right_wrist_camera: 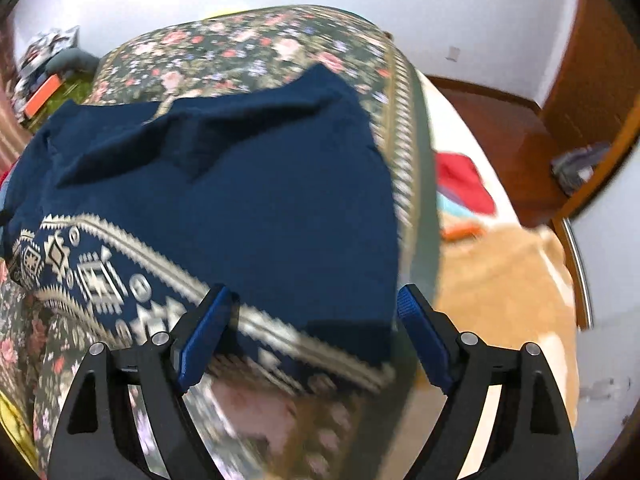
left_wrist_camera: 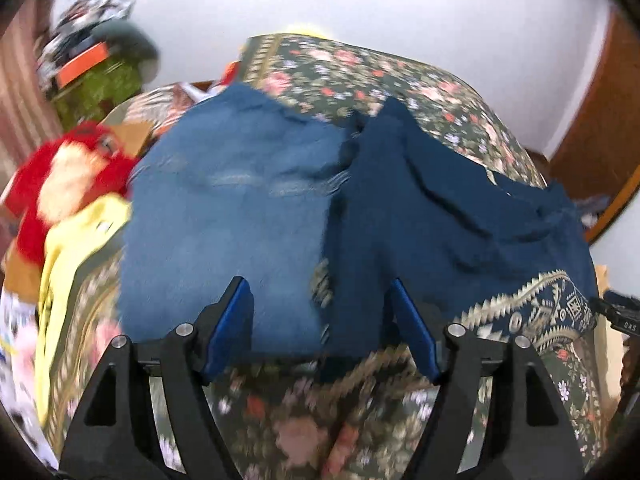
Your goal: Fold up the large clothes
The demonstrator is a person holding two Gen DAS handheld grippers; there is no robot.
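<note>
A large dark blue garment (left_wrist_camera: 440,208) with a cream patterned hem band (left_wrist_camera: 540,304) lies spread on a floral bedspread (left_wrist_camera: 360,68). Its left part (left_wrist_camera: 224,208) looks lighter blue. My left gripper (left_wrist_camera: 318,292) is open and empty, its jaws wide apart just above the garment's near edge. In the right wrist view the same garment (right_wrist_camera: 240,184) and its patterned band (right_wrist_camera: 100,272) lie on the bedspread (right_wrist_camera: 248,48). My right gripper (right_wrist_camera: 312,300) is open and empty over the garment's near right corner. The right gripper's edge (left_wrist_camera: 616,312) shows in the left wrist view.
A red and yellow pile of clothes (left_wrist_camera: 68,184) lies at the bed's left. A cluttered shelf (left_wrist_camera: 88,60) stands at the back left. Red cloth (right_wrist_camera: 460,184) and a tan blanket (right_wrist_camera: 504,280) lie right of the bed. A wooden door (right_wrist_camera: 592,72) is at the right.
</note>
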